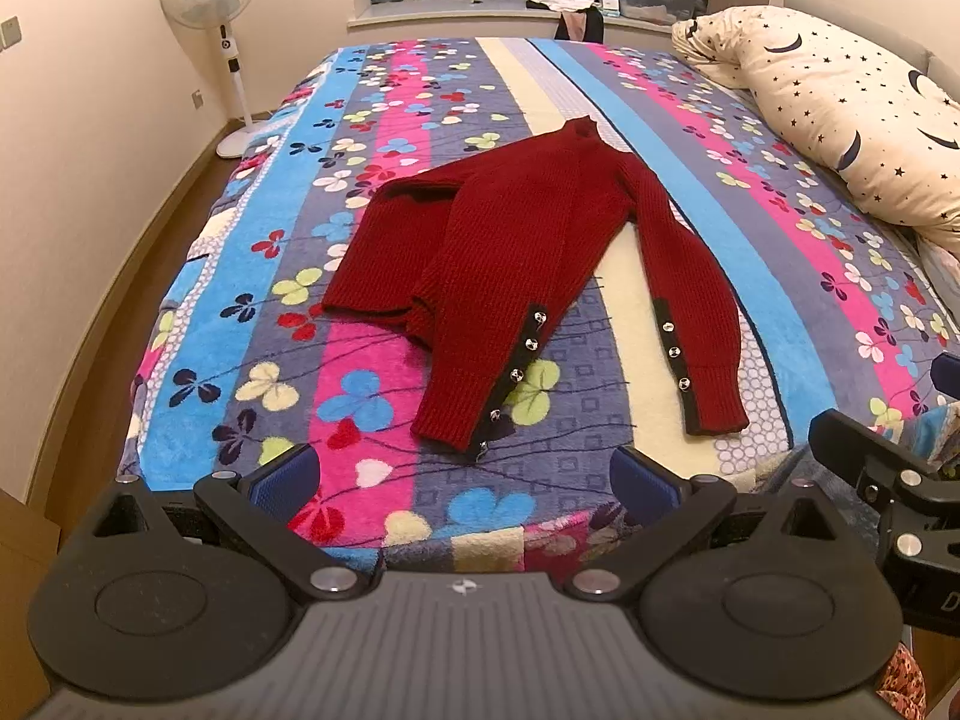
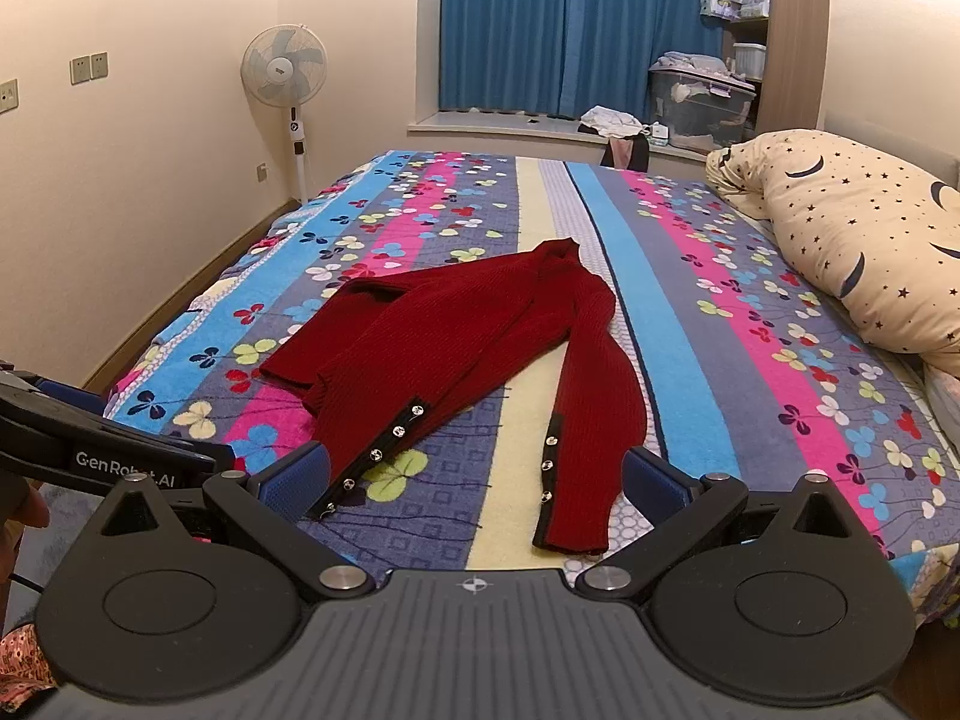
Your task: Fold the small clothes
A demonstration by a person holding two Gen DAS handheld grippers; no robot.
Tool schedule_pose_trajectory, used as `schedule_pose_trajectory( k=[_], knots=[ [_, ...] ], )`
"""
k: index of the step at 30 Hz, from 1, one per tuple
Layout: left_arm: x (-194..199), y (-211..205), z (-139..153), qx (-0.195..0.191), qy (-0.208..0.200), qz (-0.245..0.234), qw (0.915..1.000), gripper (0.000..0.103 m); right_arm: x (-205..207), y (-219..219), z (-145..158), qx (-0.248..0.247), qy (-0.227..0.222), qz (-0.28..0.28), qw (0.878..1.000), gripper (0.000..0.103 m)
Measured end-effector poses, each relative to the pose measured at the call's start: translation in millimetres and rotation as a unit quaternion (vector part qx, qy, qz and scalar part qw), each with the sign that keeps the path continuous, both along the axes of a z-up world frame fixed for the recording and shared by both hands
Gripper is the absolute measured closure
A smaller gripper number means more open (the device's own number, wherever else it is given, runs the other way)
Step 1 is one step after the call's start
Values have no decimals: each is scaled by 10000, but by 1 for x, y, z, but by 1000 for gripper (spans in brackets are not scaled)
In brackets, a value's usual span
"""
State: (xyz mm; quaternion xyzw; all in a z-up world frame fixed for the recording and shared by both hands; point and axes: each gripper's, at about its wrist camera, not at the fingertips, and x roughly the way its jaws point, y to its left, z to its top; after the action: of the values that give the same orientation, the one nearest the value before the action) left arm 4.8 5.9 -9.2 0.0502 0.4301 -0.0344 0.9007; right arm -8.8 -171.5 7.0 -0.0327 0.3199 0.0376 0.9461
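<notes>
Tools [image 1: 465,480] [image 2: 474,477] open, just short of sweater [image 1: 528,258].

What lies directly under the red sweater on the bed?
The red sweater rests on the striped floral blanket, one sleeve folded across its body. Whatever sits beneath the blanket, or under the folded layers, is covered.

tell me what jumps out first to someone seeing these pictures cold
A dark red knit sweater lies mid-bed on a loud striped clover-print blanket, its buttoned cuffs nearest the cameras. A star-and-moon pillow sits at the right edge; a white standing fan stands by the left wall.
</notes>
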Motion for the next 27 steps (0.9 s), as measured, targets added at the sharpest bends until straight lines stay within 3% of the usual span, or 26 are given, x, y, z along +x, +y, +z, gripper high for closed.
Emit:
schedule_pose_trajectory(
  k=[27],
  knots=[
    [1, 2, -3, -13, 1, -5, 10000, 0, 4, -3, -2, -29, 50, 82, 9999, 1]
  ],
)
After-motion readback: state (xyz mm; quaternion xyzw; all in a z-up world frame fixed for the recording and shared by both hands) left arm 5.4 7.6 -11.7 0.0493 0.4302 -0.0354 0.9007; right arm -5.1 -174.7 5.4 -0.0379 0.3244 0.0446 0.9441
